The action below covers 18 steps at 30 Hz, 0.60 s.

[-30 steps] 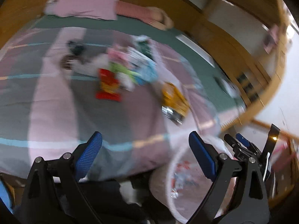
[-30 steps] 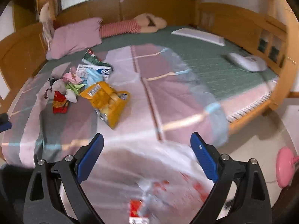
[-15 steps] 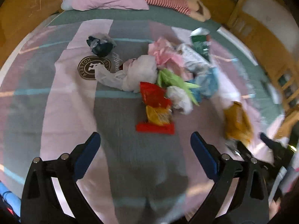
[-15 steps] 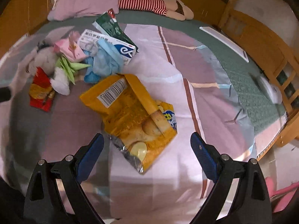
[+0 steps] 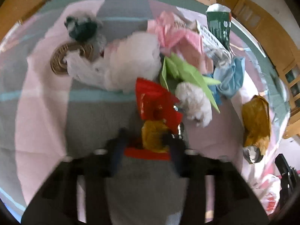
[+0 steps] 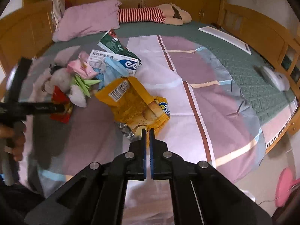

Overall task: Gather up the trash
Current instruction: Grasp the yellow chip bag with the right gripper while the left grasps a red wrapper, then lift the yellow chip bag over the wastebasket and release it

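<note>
Bed [image 6: 187, 86] strewn with light, crinkly wrappers.
Left gripper [image 5: 148, 146] had just closed onto the red packet [image 5: 155, 101]; right gripper [image 6: 147, 131] pinched the yellow bag [image 6: 138, 103] at its limp edge.

Wooden bed [image 6: 243, 30], striped sheet [image 6: 196, 86], trash pile [image 6: 90, 75], pink pillow [image 6: 88, 18]

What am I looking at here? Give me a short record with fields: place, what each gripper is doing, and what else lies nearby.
place: bed with a striped cover
left gripper: jaws have just been closing around the red snack wrapper; blur hides whether the pads press yet
right gripper: jaws have just closed, pinching the edge of the yellow chip bag
other litter: green folded paper, pink wrapper, white box
also there: pink pillow
</note>
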### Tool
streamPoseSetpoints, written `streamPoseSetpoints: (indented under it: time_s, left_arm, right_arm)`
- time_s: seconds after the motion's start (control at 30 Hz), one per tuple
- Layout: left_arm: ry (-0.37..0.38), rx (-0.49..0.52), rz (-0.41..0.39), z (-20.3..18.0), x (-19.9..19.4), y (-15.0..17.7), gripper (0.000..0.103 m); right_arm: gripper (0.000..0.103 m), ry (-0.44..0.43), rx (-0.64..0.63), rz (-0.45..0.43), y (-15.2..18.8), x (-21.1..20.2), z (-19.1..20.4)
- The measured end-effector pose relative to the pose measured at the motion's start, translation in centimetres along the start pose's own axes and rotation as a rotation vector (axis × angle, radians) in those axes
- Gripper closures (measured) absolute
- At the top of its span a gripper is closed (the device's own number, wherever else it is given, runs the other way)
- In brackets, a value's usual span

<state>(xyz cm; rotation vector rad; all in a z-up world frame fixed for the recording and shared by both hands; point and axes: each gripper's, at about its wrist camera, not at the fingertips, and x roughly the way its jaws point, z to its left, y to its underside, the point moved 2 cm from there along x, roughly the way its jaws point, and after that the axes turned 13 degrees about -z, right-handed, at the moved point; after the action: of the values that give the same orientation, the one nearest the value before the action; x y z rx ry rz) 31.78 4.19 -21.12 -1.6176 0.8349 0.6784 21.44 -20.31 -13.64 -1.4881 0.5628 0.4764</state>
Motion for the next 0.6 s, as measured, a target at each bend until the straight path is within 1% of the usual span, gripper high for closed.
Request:
streamPoseSetpoints:
  time_s: [0.03,0.07,0.1,0.17,0.2,0.23,0.3,0.37,0.43,0.5,0.57,0.6]
  left_arm:
    - [0.007,0.007,-0.005,0.0,-0.2,0.1,0.079]
    - [0.007,0.022,-0.016,0.0,-0.6,0.2,0.085]
    - [0.0,0.028,-0.025,0.0,-1.0,0.4,0.085]
    - [0.006,0.013,-0.038,0.3,-2.0,0.8,0.088]
    - [0.012,-0.002,-0.051,0.5,-2.7,0.9,0.088]
    - [0.019,-0.022,-0.072,0.8,-3.6,0.9,0.089]
    - [0.019,-0.052,-0.113,1.4,-5.2,0.9,0.089]
    - [0.009,-0.089,-0.159,2.1,-6.6,0.8,0.089]
    - [-0.013,-0.109,-0.183,2.5,-7.8,1.3,0.089]
    - [-0.036,-0.102,-0.194,2.8,-8.9,1.9,0.089]
    - [-0.06,-0.075,-0.211,2.3,-9.5,2.3,0.089]
    - [-0.072,-0.054,-0.221,2.0,-9.7,2.4,0.089]
  right_arm:
    - [0.1,-0.006,0.006,-0.002,-0.1,-0.2,-0.1]
    - [0.1,-0.006,0.004,-0.001,-0.2,-0.4,0.0]
    - [0.098,0.012,-0.007,0.001,-0.3,-0.3,-0.1]
    - [0.07,0.049,-0.025,0.013,-0.5,0.4,-0.2]
    - [0.033,0.049,-0.033,0.015,-0.5,0.8,-0.3]
    - [0.018,0.048,-0.051,0.016,-0.4,1.3,-0.2]
    - [0.018,0.048,-0.133,0.018,-0.3,2.6,0.8]
    - [0.018,0.078,-0.204,0.031,0.0,3.8,1.6]
    - [0.018,0.079,-0.226,0.044,0.1,4.8,2.1]
    - [0.018,0.096,-0.245,0.053,0.2,5.7,2.5]
    - [0.025,0.102,-0.255,0.052,0.3,6.0,2.9]
    - [0.039,0.106,-0.258,0.059,0.4,6.1,3.0]
